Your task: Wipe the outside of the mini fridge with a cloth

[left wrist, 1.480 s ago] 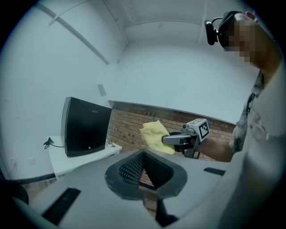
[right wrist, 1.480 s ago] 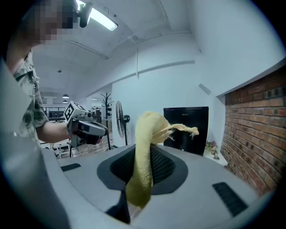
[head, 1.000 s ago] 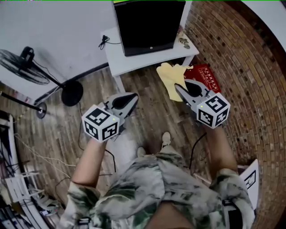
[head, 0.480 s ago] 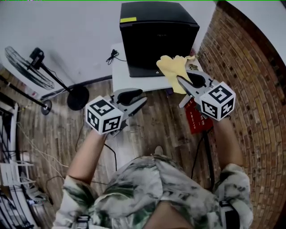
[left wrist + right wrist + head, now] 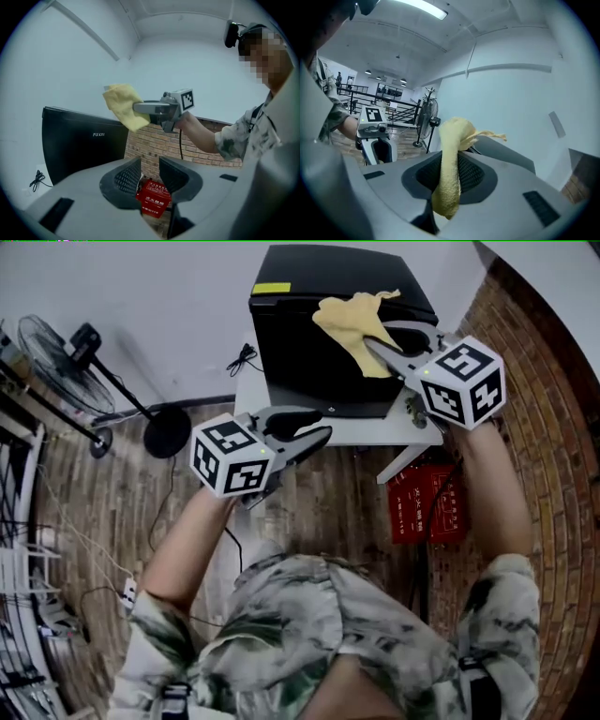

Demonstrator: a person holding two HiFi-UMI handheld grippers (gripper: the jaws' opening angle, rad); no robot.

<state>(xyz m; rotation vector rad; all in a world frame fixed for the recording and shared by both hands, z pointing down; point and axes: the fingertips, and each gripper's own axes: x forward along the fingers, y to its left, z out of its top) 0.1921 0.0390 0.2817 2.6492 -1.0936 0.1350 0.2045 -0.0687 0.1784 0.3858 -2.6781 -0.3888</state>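
The black mini fridge (image 5: 314, 352) stands on a low white table (image 5: 370, 432) against the white wall; its side shows in the left gripper view (image 5: 82, 145). My right gripper (image 5: 377, 346) is shut on a yellow cloth (image 5: 352, 320) and holds it just above the fridge's top right part. In the right gripper view the cloth (image 5: 450, 164) hangs pinched between the jaws. My left gripper (image 5: 319, 435) hovers before the table's front edge, apart from the fridge. Its jaws are opening, and nothing is between them (image 5: 150, 171).
A red box (image 5: 427, 502) lies on the wooden floor under the table's right side, next to the brick wall (image 5: 553, 474). A standing fan (image 5: 56, 357) is at the left. A coiled black cable (image 5: 246, 357) lies on the table beside the fridge.
Both grippers have risen towards the fridge. The cloth has gone from in front of the table to above the fridge's top. The left jaws have parted.
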